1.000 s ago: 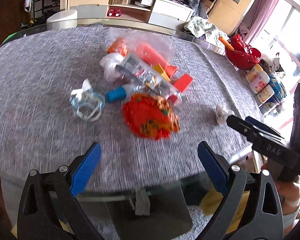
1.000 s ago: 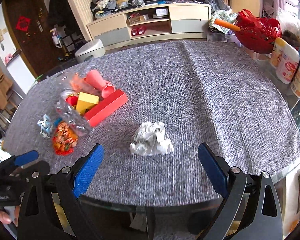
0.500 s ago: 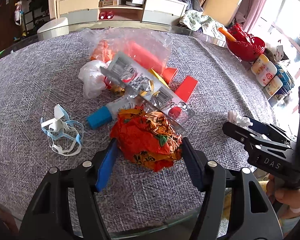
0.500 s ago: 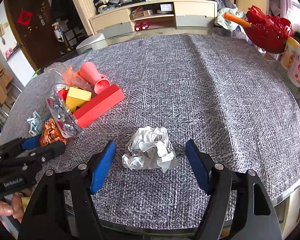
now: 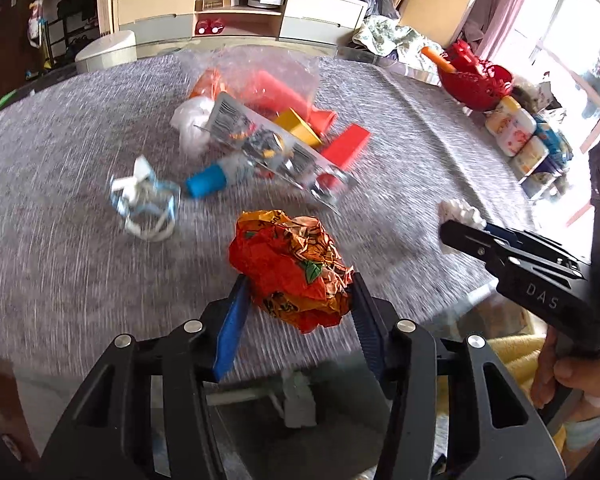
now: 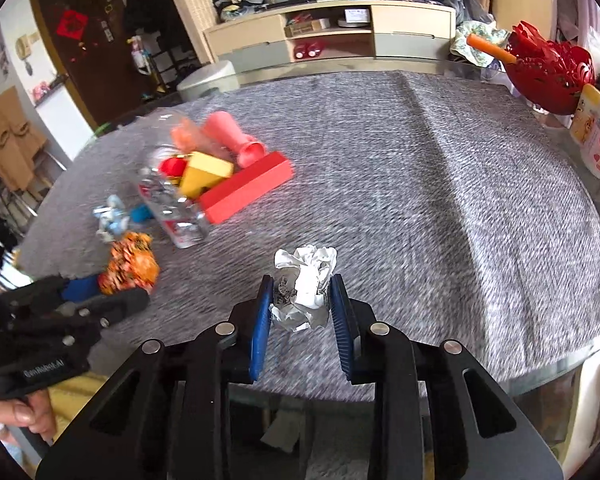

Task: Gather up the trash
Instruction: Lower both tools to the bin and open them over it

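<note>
- Two crumpled pieces of trash are in our jaws at once: an orange snack wrapper and a ball of white paper, both near the front edge of the grey tablecloth.
- We have our left gripper narrowed around the wrapper, jaws closing, blue pads pressing its sides; the wad bulges out ahead of the tips, which we judge a fair hold on something this springy.
- We have our right gripper narrowed further on the smaller paper ball, jaws closing too, pads against both flanks.
- Both tools angle down at the cloth, which suits a pinch from the sides on soft, light wads.
- Further back on the cloth we see a crumpled face mask, a blue-capped tube, a clear plastic blister pack and a clear plastic bag over red and yellow blocks; we take these as the remaining pile.
- At the far right edge stand a red basket and white bottles, well apart from the trash.
- No bin is clearly in view, so we cannot tell where the pieces go.
</note>
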Tool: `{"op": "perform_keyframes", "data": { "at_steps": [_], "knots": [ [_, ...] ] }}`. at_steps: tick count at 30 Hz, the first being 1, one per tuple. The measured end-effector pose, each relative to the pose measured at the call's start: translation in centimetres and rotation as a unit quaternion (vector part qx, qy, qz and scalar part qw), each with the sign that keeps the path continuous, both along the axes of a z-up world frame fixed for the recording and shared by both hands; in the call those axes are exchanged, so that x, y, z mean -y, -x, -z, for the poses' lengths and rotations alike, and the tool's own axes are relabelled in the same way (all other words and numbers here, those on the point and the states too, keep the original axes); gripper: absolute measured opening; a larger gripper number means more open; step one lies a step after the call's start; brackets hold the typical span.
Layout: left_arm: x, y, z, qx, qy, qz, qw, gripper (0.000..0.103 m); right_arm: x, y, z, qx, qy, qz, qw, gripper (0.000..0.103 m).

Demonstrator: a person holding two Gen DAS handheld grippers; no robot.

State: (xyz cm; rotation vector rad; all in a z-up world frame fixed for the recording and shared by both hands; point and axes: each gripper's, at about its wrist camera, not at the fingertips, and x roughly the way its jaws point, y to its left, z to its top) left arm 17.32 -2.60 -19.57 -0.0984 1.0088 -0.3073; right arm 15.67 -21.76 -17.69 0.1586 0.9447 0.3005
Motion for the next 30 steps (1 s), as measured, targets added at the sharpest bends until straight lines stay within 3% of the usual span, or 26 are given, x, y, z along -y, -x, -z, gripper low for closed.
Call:
{"op": "perform_keyframes", "data": {
  "at_steps": [12,30],
  "knots": [
    [-0.9,9.2,-0.7,0.008,0.01,0.005,0.9999,0.048,-2.2,6.8,0.5,-0.019,-0.01,-0.022,1.0,0.03],
    [-0.7,14.6,8.6,-0.089,-0.009,0.011,0.9959,0.048,-4.0,11.2,9.2,-0.136,-0.02,-0.041,0.99,0.032]
  ]
}}
